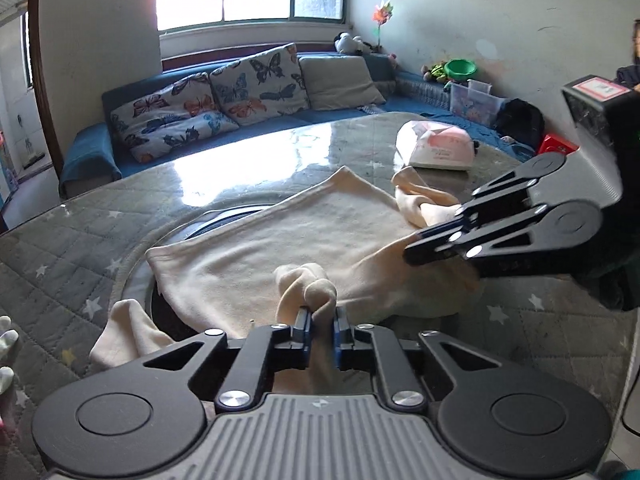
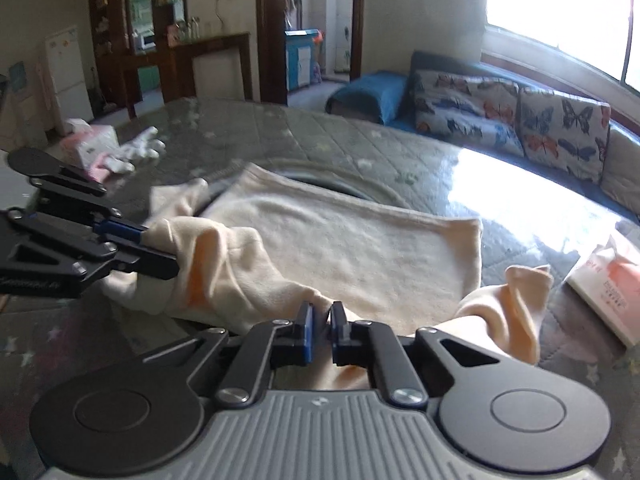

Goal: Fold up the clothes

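Note:
A cream garment [image 1: 288,236] lies spread on the glass-topped table [image 1: 120,208]; the right wrist view shows the same garment [image 2: 352,240]. My left gripper [image 1: 322,318] is shut on a bunched fold of its near edge, which sticks up between the pads. Seen from the right wrist, that left gripper [image 2: 160,254] pinches the cloth at the left. My right gripper [image 2: 322,314] is shut on the near hem. In the left wrist view the right gripper [image 1: 416,246] grips the garment's right edge. A loose sleeve [image 2: 516,304] bunches at the right.
A pink and white packet [image 1: 438,146] lies on the table behind the garment. Another packet and a small pale toy [image 2: 136,152] sit at the far left. A blue sofa with butterfly cushions [image 1: 224,96] runs along the window wall. A person's gloved fingers [image 1: 6,344] show at the left edge.

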Available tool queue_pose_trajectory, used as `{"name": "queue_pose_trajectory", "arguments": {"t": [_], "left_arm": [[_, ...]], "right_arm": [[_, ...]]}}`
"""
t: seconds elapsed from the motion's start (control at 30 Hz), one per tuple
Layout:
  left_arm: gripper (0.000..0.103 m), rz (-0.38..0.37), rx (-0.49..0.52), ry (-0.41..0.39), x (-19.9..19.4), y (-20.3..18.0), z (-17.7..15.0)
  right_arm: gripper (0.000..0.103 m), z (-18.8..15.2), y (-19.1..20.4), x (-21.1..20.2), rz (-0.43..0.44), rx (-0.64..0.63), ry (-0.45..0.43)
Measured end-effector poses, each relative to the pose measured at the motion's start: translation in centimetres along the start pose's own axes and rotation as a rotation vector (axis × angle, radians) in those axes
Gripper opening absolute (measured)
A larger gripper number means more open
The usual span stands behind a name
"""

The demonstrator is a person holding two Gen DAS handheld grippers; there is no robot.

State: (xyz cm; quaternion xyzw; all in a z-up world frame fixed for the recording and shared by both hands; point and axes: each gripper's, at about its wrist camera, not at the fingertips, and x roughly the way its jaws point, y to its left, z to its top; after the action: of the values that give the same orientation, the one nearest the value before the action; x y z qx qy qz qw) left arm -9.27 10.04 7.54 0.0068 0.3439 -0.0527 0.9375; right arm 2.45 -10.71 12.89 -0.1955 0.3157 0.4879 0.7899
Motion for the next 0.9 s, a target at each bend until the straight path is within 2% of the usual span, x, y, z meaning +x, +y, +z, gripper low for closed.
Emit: {"name": "queue_pose_trajectory", "arguments": {"t": [0.2,0.33,0.47,0.53,0.57,0.7,0.8,0.9], "left_arm": [[0.01,-0.054,0.035,-0.01,-3.0,-0.2,-2.1],[0.011,-0.097,0.08,0.041,-4.1,-0.8,-4.9],[0.012,-0.126,0.127,0.112,-4.5,-1.5,-7.5],[0.014,-0.125,0.131,0.119,-4.9,-1.3,-7.8],[0.014,-0.124,0.132,0.119,-5.1,-1.2,-8.0],[0.016,-0.133,0.104,0.092,-6.4,-0.3,-7.4],[0.017,-0.155,0.089,0.05,-6.8,-0.6,-6.5],[0.019,-0.189,0.06,0.003,-6.9,-1.2,-5.3]], "right_arm": [[0.007,-1.4,1.0,-5.8,0.042,-0.036,-0.014],[0.008,-4.5,2.4,-8.2,0.099,-0.07,0.06],[0.01,-7.3,3.0,-8.6,0.169,-0.066,0.171],[0.019,-8.2,2.9,-9.1,0.193,-0.049,0.199],[0.019,-8.4,2.6,-9.5,0.199,-0.033,0.2],[0.019,-7.8,0.2,-11.6,0.157,0.058,0.141],[0.02,-6.9,-2.1,-12.1,0.059,0.113,0.097],[0.021,-6.2,-5.4,-11.0,-0.075,0.166,0.062]]}}
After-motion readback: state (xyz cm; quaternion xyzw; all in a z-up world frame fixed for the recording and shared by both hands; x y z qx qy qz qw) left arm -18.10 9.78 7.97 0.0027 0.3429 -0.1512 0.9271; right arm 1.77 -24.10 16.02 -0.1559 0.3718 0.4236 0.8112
